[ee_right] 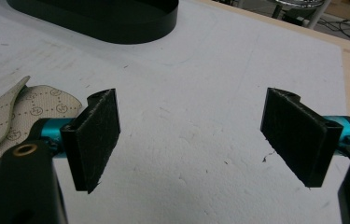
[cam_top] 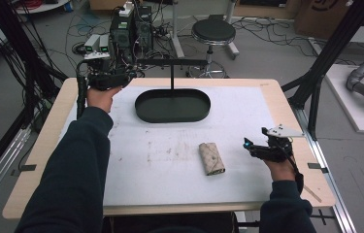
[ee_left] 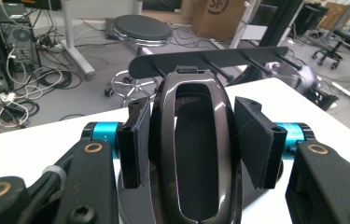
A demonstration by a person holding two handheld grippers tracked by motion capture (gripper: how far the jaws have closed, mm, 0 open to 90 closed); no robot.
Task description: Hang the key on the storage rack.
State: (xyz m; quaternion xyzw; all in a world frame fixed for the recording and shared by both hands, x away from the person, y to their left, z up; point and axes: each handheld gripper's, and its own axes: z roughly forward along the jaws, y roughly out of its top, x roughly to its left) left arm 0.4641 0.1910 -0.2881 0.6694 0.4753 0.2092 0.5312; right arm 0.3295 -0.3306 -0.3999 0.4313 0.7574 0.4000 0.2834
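Observation:
My left gripper [cam_top: 114, 80] is over the table's far left corner. In the left gripper view, the left gripper [ee_left: 196, 144] is shut on a glossy dark oval object [ee_left: 196, 116] with a mesh centre. Just beyond it is a black rack bar [ee_left: 210, 57] with several pegs. That bar [cam_top: 172, 62] stands on a thin post above a black oval tray [cam_top: 172, 106]. A beige patterned pouch [cam_top: 211, 158] lies flat on the white mat. To the right of the pouch, my right gripper [cam_top: 248, 144] is low and open. The right gripper [ee_right: 191, 130] has bare mat between its pads, with the pouch [ee_right: 32, 109] at its left.
A white mat [cam_top: 170, 165] covers the wooden table [cam_top: 48, 126]. Behind the table are a round stool [cam_top: 213, 31], computer towers [cam_top: 131, 29] and loose cables on the floor. Black frame posts [cam_top: 325, 53] rise at the right.

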